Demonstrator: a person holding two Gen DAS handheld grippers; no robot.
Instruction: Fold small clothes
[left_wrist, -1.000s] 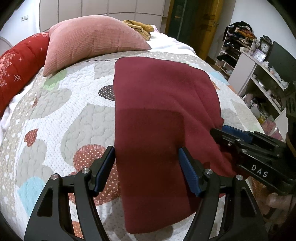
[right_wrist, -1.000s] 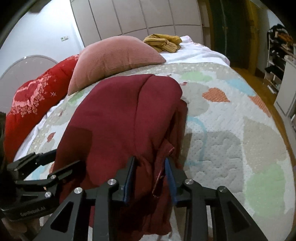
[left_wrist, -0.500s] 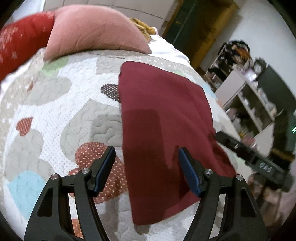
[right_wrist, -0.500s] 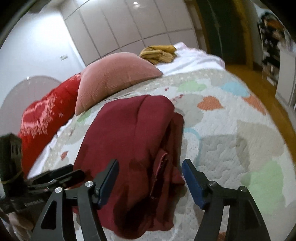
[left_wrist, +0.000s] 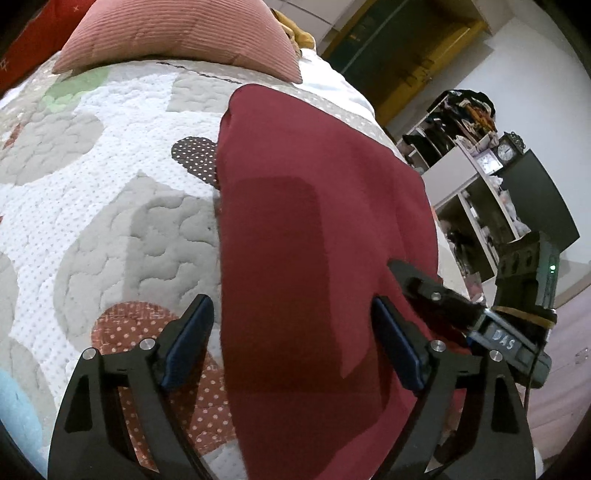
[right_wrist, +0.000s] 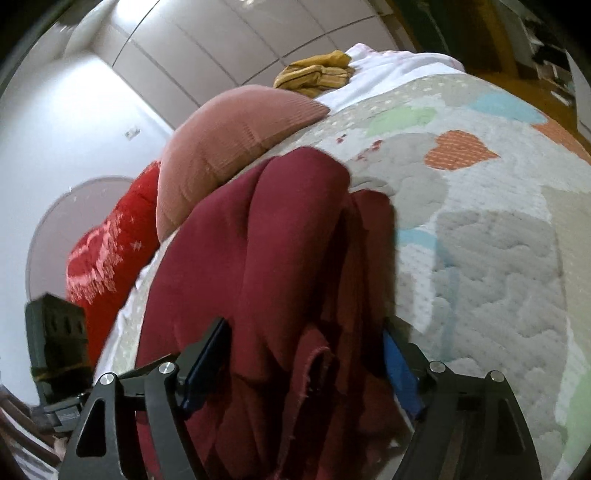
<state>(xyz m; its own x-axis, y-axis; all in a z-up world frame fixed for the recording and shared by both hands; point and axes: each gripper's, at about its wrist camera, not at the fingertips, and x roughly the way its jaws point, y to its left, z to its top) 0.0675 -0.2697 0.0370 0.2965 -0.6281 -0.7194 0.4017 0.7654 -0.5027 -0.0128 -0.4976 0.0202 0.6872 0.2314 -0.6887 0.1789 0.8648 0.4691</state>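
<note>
A dark red garment (left_wrist: 314, 221) lies folded lengthwise on the patchwork quilt (left_wrist: 110, 206). My left gripper (left_wrist: 291, 343) is open, its blue pads low over the garment's near end, one on each side. The right gripper's body (left_wrist: 461, 314) shows at the garment's right edge. In the right wrist view the garment (right_wrist: 280, 258) has bunched folds along its right side. My right gripper (right_wrist: 303, 365) is open, and the bunched near end lies between its fingers. I cannot tell whether the fingers touch the cloth.
A pink pillow (left_wrist: 177, 33) and a red pillow (right_wrist: 107, 251) lie at the head of the bed. A yellow garment (right_wrist: 314, 74) lies behind them. Shelves with clutter (left_wrist: 476, 155) stand to the right of the bed. White wardrobe doors (right_wrist: 221, 48) are behind.
My right gripper has opened, let go of the garment's bunched edge, and now straddles it closely. My left gripper stayed open and moved lower and closer over the garment.
</note>
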